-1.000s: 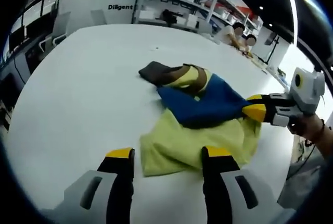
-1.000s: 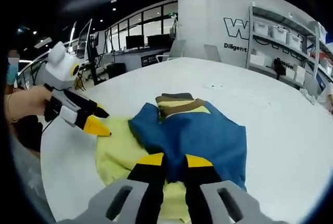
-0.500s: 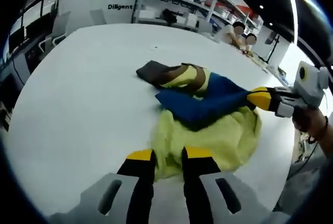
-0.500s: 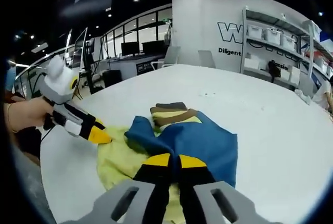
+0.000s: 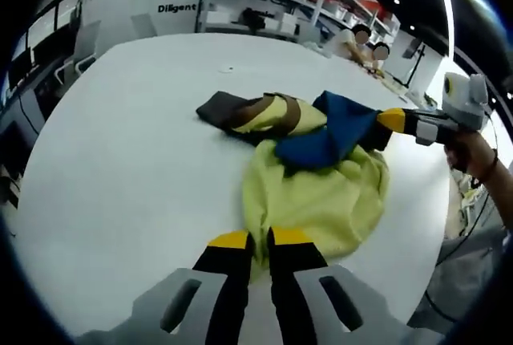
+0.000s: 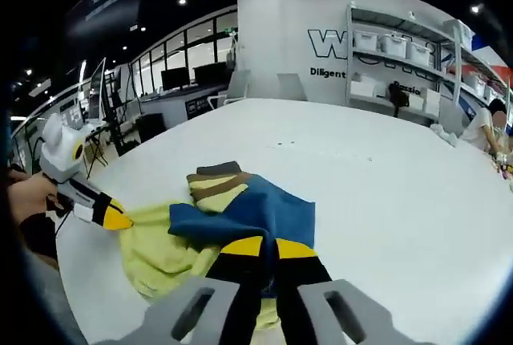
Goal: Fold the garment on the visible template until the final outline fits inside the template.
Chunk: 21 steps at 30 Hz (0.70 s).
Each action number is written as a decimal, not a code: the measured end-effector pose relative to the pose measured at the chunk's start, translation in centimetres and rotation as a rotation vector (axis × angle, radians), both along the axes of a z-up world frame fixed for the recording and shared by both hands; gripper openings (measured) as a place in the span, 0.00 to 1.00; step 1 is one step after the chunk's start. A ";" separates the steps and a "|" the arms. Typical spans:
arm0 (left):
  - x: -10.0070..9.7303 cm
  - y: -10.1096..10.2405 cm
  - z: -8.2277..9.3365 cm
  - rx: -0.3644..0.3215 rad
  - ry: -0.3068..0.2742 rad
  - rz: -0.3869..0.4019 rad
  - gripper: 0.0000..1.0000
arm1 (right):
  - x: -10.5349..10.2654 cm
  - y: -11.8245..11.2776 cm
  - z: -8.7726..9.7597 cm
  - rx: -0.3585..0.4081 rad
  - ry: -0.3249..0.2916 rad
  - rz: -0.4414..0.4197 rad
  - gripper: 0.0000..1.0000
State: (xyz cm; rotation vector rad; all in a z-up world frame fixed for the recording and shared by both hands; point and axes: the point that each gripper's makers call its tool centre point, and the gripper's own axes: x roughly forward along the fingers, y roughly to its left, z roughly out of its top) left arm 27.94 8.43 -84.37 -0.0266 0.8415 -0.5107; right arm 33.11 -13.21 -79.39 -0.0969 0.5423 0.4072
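since the earlier frames the blue part of the soft yellow, blue and brown-striped cloth garment (image 5: 317, 164) is bunched narrower and lifted toward the striped end, leaving more of the yellow panel bare, and the yellow edge is drawn in closer to the left gripper (image 5: 251, 240). the left gripper, spread wide a second ago, is now pinched together on the near yellow hem. the right gripper (image 6: 263, 246) has its jaws closed on the blue fabric's edge, as before; in the left gripper view it (image 5: 391, 119) holds that blue fold up off the yellow. the garment lies crumpled on the broad white round table (image 5: 136, 144), nearer the person's side. no template outline can be made out on the table, and the fabric pinched between each pair of jaws is hidden.
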 end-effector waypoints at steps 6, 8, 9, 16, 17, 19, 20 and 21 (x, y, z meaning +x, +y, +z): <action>-0.8 0.8 0.4 0.030 0.002 0.006 0.06 | 0.5 -2.4 0.2 -0.029 0.002 -0.034 0.00; -1.2 1.2 0.5 0.036 0.011 0.019 0.06 | 0.7 -3.1 0.3 -0.039 -0.001 -0.043 0.00; -1.4 1.3 0.6 0.042 0.009 0.018 0.06 | 0.7 -3.5 0.2 -0.053 0.002 -0.049 0.00; -2.4 2.9 0.4 0.102 0.013 0.024 0.06 | 0.5 -6.9 -0.4 -0.101 0.023 -0.122 0.00; -2.5 3.1 0.4 0.107 0.010 0.023 0.06 | 0.5 -7.3 -0.5 -0.107 0.025 -0.126 0.00; -2.7 3.2 0.5 0.102 0.011 0.024 0.06 | 0.4 -8.1 -0.6 -0.115 0.033 -0.137 0.00; -2.8 3.2 0.5 0.101 0.011 0.025 0.06 | 0.4 -8.5 -0.6 -0.114 0.034 -0.145 0.00; -2.9 3.3 0.5 0.103 0.012 0.028 0.06 | 0.3 -8.8 -0.7 -0.114 0.039 -0.149 0.00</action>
